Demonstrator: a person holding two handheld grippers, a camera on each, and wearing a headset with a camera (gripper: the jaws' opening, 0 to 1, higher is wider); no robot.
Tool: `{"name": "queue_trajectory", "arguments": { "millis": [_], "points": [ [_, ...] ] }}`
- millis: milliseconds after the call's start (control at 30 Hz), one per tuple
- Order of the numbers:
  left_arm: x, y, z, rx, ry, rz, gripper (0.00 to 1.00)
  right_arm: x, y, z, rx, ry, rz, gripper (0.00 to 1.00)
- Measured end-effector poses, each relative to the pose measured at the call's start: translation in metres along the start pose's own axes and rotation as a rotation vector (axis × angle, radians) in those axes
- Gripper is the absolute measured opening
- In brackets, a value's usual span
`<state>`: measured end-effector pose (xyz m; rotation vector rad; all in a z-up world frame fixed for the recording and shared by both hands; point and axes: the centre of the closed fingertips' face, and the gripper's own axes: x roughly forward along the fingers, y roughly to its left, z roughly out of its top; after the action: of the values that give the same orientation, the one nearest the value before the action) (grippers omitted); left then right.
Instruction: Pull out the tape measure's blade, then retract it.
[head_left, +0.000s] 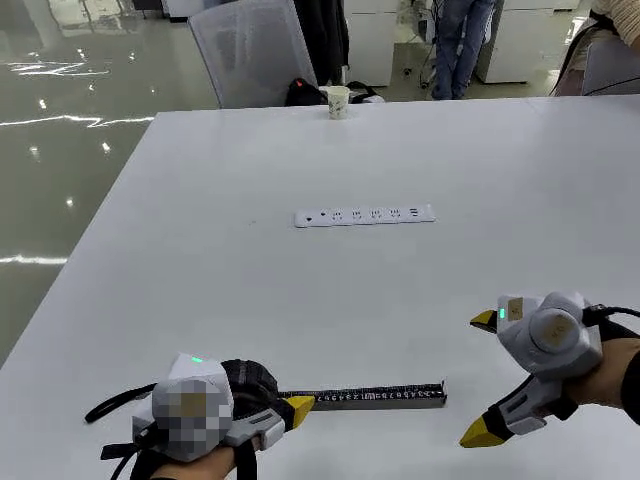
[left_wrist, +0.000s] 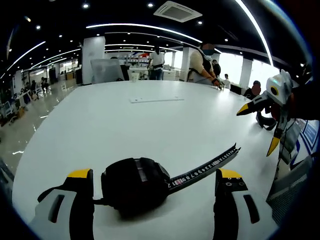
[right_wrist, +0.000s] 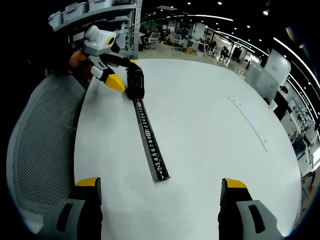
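The black tape measure (head_left: 252, 385) lies near the table's front left edge, with its blade (head_left: 380, 397) pulled out flat to the right. In the left gripper view the case (left_wrist: 135, 186) sits between the spread jaws of my left gripper (left_wrist: 155, 176), which is open; a gap shows beside the case on the blade side. My right gripper (head_left: 482, 378) is open and hovers just right of the blade's end hook, apart from it. In the right gripper view the blade (right_wrist: 150, 142) runs away from my right gripper (right_wrist: 160, 186) toward the case (right_wrist: 135, 82).
A white power strip (head_left: 365, 215) lies mid-table. A paper cup (head_left: 338, 101) stands at the far edge, with a grey chair (head_left: 250, 50) behind it. The white table (head_left: 200, 260) drops off to shiny floor on the left. People stand at the back.
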<state>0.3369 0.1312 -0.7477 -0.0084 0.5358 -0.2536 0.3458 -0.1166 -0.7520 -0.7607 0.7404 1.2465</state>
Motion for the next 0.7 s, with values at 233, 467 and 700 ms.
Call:
{"name": "queue_trajectory", "arguments": {
  "millis": [233,467,700],
  "points": [
    [0.003,0.005,0.0,-0.043,-0.048,0.031,0.99,0.018,0.002,-0.003,-0.024,0.026,0.067,0.99],
    [0.005,0.01,-0.005,-0.108,-0.042,0.064,0.99,0.031,0.002,-0.012,-0.045,0.072,0.11,0.99],
    [0.009,0.009,-0.003,-0.082,-0.072,0.061,0.99,0.039,-0.002,-0.014,-0.049,0.087,0.128,0.92]
  ]
}}
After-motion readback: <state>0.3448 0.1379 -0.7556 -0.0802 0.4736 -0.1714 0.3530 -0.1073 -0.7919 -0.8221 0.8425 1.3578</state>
